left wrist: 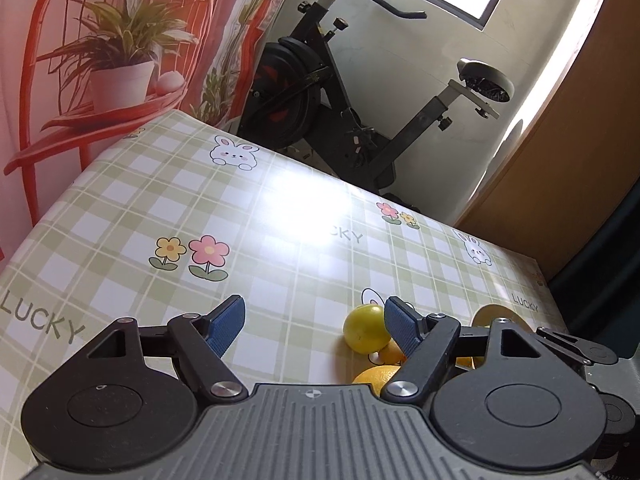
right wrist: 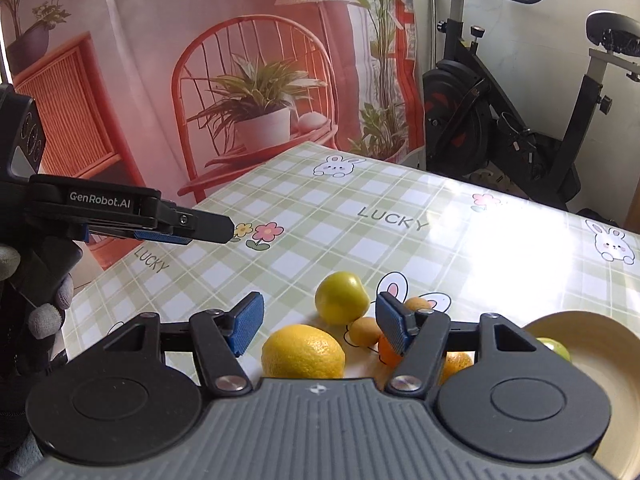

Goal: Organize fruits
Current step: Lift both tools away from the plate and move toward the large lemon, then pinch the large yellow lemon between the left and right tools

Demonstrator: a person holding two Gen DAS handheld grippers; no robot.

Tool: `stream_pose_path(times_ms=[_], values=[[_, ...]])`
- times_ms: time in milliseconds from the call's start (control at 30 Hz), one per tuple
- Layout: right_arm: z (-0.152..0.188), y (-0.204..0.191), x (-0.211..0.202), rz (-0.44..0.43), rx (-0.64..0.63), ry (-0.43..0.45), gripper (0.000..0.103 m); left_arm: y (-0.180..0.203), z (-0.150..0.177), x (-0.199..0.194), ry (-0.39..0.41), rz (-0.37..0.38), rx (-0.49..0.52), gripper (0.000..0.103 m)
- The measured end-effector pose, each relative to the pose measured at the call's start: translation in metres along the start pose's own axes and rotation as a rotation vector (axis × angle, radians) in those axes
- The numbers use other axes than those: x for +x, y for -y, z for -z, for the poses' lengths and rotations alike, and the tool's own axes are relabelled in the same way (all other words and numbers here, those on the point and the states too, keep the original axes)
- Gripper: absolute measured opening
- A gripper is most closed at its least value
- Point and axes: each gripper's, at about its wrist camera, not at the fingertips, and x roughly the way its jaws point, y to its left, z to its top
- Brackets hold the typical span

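The fruit sits in a loose cluster on the checked tablecloth, just ahead of the right gripper. A lemon lies nearest, at about 6 o'clock in the right wrist view. A yellow-green apple sits just beyond it toward 12 o'clock. Two small orange fruits rest beside the right-hand finger, partly hidden. A pale bowl at 4 o'clock holds what looks like one green fruit, though only a sliver shows.

Both grippers are spread wide and hold nothing. The left gripper hangs over bare cloth, with the apple at its 3 o'clock.

The lemon should be firm, fairly light and slightly waxy, and likely to roll. I would take it across its short middle, not by the tapered ends. The apple is smooth and harder, so a centred grip at its widest part suits it. The small ones bruise easily, so gentle pressure.
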Motion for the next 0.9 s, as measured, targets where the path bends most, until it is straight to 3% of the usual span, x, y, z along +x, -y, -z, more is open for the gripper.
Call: stream_pose_path(times_ms=[200, 400, 900], values=[[0.007, 0.002, 0.015, -0.017, 0.017, -0.068, 0.065, 0.0, 0.007, 0.016, -0.056, 0.06, 0.011, 0.078], [0.015, 0.002, 0.027, -0.012, 0.022, -0.117, 0.065, -0.003, 0.018, 0.028, -0.116, 0.091, -0.04, 0.078], [0.019, -0.004, 0.038, -0.038, -0.002, -0.159, 0.064, 0.01, 0.037, 0.056, -0.201, 0.164, -0.015, 0.078]])
